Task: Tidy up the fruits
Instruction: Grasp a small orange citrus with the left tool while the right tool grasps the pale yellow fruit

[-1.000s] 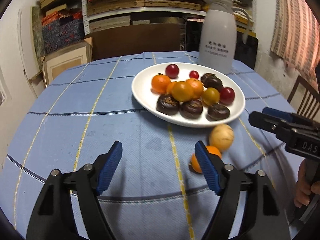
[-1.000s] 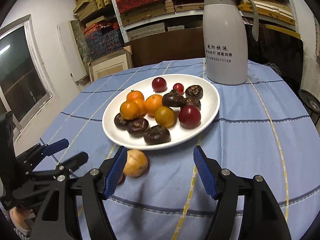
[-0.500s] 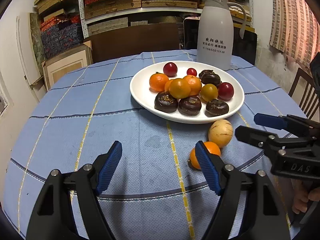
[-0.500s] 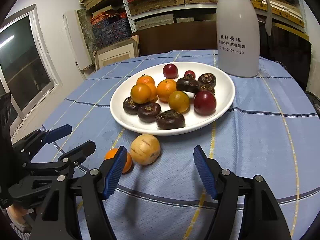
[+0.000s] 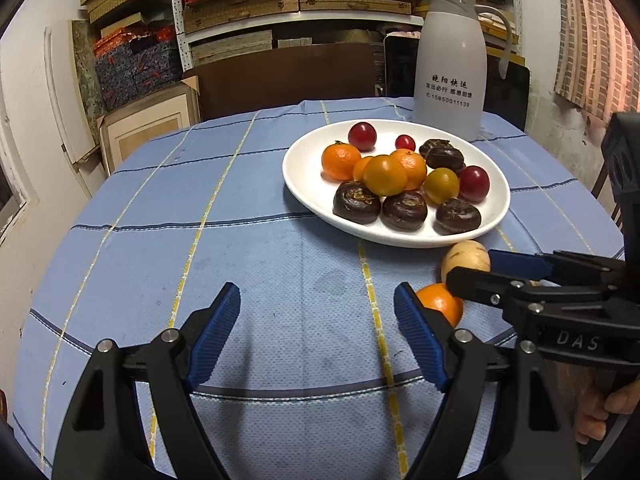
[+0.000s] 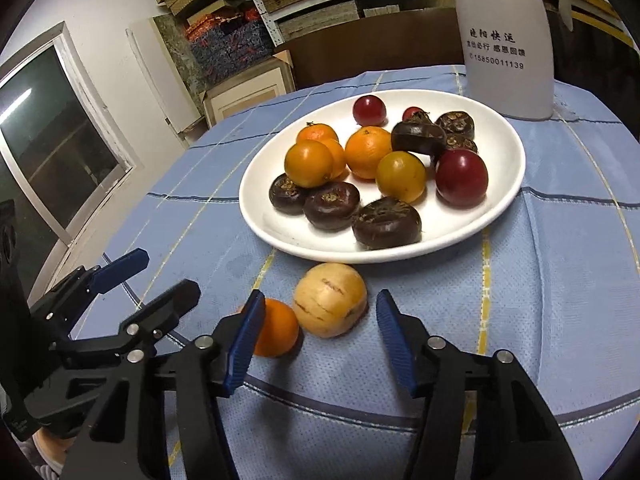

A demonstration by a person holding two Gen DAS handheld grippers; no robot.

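On the blue checked tablecloth [image 6: 560, 320], just in front of the white plate [image 6: 508, 200] of fruit, lie a pale yellow, brown-streaked round fruit [image 6: 330, 306] and a small orange [image 6: 276, 328], touching; the right gripper [image 6: 316, 336] stands wide open and empty, the pale fruit just ahead of its gap, the orange at its left fingertip; the left gripper [image 5: 316, 336] is likewise open, holding nothing, the orange [image 5: 440, 304] beside its right finger.
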